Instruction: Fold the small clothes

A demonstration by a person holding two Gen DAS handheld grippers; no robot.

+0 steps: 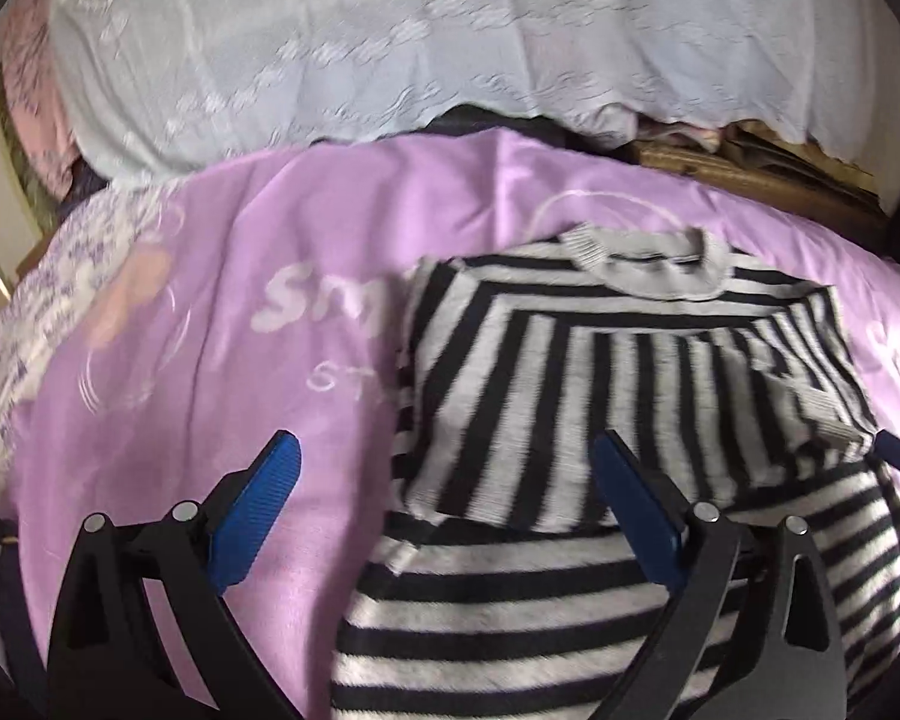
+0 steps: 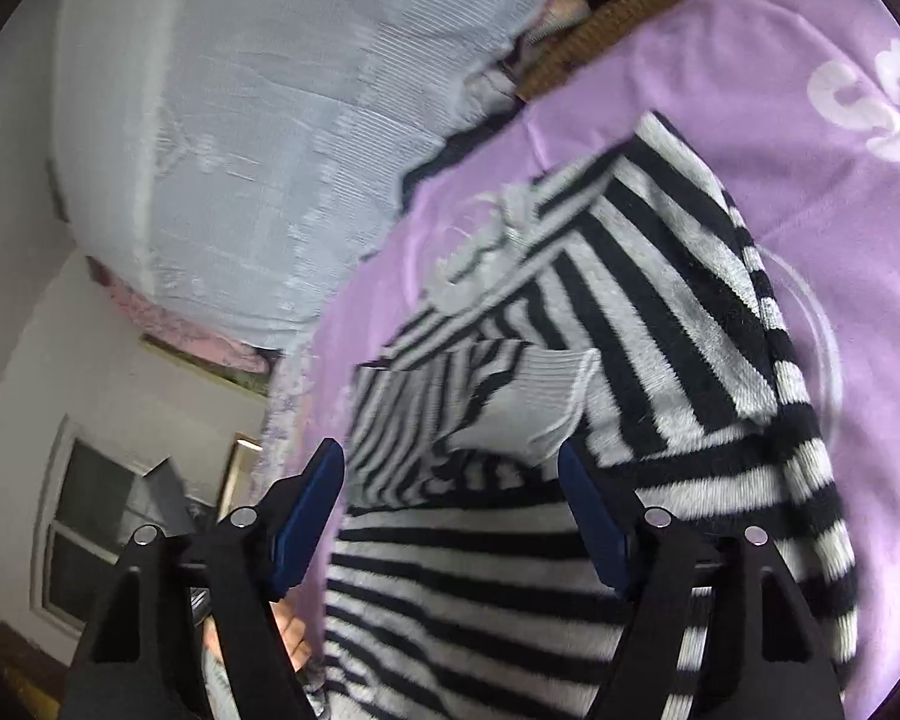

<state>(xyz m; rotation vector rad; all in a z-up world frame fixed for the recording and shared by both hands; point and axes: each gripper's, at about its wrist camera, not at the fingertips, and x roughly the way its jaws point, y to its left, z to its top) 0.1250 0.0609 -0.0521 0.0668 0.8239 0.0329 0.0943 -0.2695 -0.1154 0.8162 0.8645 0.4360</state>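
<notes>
A small black-and-grey striped sweater [image 1: 570, 372] lies on a purple sheet [image 1: 222, 372], its grey collar [image 1: 654, 276] at the far end. Both sleeves are folded across the body, and one ribbed cuff [image 2: 534, 402] rests on the chest. My left gripper [image 1: 447, 444] is open just above the sweater's left side, one blue finger [image 1: 270, 492] over the sheet and the other over the stripes. In the right wrist view the sweater [image 2: 660, 312] fills the middle, and my right gripper [image 2: 450, 453] is open with its jaws astride the folded sleeve. The pads are not pressing on it.
A pale blue quilt [image 1: 330, 48] is heaped along the far side of the sheet, with a brown woven mat [image 1: 750, 174] showing beside it. A floral cloth [image 1: 24, 330] hangs at the left edge. A window [image 2: 96, 528] and a person's hand [image 2: 291, 630] show below the bed's edge.
</notes>
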